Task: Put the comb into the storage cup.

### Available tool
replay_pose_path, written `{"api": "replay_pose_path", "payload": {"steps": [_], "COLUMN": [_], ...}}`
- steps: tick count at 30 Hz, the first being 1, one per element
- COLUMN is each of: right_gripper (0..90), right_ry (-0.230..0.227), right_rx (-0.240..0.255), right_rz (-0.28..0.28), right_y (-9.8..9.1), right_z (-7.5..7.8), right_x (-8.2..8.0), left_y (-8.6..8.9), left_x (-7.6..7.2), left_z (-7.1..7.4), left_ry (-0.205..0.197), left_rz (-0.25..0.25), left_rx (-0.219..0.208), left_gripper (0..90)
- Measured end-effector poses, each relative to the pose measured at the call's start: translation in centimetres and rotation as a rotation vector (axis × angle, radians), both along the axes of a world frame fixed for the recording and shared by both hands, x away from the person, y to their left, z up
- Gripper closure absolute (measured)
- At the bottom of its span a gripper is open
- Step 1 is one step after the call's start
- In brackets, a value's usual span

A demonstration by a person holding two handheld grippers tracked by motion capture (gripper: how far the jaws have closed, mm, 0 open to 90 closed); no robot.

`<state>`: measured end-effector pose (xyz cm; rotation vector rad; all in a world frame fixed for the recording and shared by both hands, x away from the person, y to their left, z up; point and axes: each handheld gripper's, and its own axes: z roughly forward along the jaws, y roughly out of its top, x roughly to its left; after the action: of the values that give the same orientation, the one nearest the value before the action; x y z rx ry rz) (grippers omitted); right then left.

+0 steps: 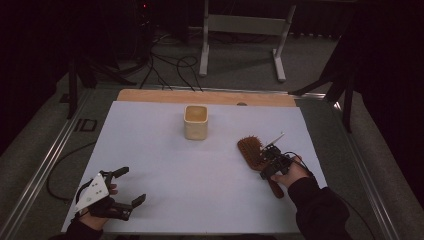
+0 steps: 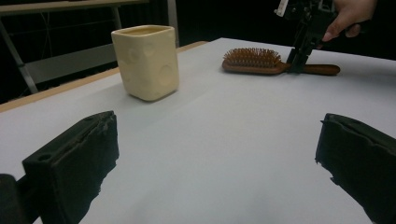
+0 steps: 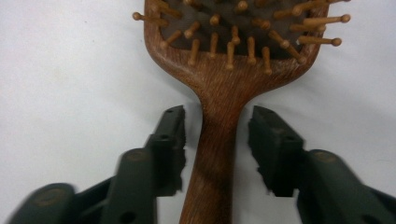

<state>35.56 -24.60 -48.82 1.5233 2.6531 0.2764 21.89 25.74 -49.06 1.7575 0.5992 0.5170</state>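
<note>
High view: while the left gripper [image 1: 131,186] hangs idle over the near left of the white sheet [image 1: 165,170], jaws spread wide and holding nothing, the right gripper [image 1: 266,165] is down at the wooden hairbrush [image 1: 251,151]; the brush head lies just ahead of that claw, the handle runs back beneath it toward the person's hand [image 1: 292,175]; a cream cup [image 1: 195,121] stands well ahead and to the left of the claw, apart from the brush.

Left gripper view: though its own two jaws stand far apart with bare sheet between them, this claw faces the work; the cup [image 2: 146,62] sits ahead and left of it; the hairbrush [image 2: 261,62] lies flat farther ahead and right, bristles up; the right gripper [image 2: 299,56] comes down on the brush's neck from above.

Right gripper view: since the jaws straddle the handle [image 3: 217,154] with a sliver of sheet showing on either side, the claw is narrowed but not yet clamped; the handle lies centred between the pads; the bristled head [image 3: 233,32] is straight ahead of the tips.

Progress: as I judge it, the reach and alignment are done; the brush rests flat on the sheet, not lifted; left to do are closing on the handle, lifting, and carrying it, perhaps toward the cup.
</note>
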Motion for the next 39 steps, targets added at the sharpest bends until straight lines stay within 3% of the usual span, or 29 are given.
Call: {"api": "replay_pose_path", "payload": {"steps": [1,5,14,21,25,29,39], "right_gripper": [64.2,69.1,70.1,72.1,73.0,73.4,73.4], "right_ry": [0.003,0.013,0.022,0.026,-0.004,-0.074,-0.161], "right_rx": [-0.006,-0.03,-0.077,-0.069,-0.065,-0.03,-0.01], "right_rz": [-0.001,0.002,0.017,-0.029,-0.012,-0.019,0.007], "right_y": [0.0,0.3,0.8,0.8,0.7,0.4,0.1], "right_z": [-0.1,0.0,0.0,-0.1,-0.2,-0.3,-0.4], "right_x": [0.2,0.4,0.5,0.5,0.1,-0.9,-1.9], "left_y": [0.0,0.0,0.0,0.0,-0.1,-0.1,-0.1], "left_x": [0.0,0.0,0.0,0.0,0.0,0.0,0.1], "left_z": [0.0,0.0,0.0,-0.1,-0.1,-0.1,-0.2], "left_ry": [0.0,0.0,0.003,0.01,0.012,0.011,0.012], "left_rz": [0.0,0.0,-0.002,-0.005,-0.006,-0.004,0.0], "left_rx": [0.001,0.0,-0.002,0.0,0.0,0.003,0.005], "left_gripper": [0.1,0.0,0.1,0.0,0.0,0.0,0.0]}}
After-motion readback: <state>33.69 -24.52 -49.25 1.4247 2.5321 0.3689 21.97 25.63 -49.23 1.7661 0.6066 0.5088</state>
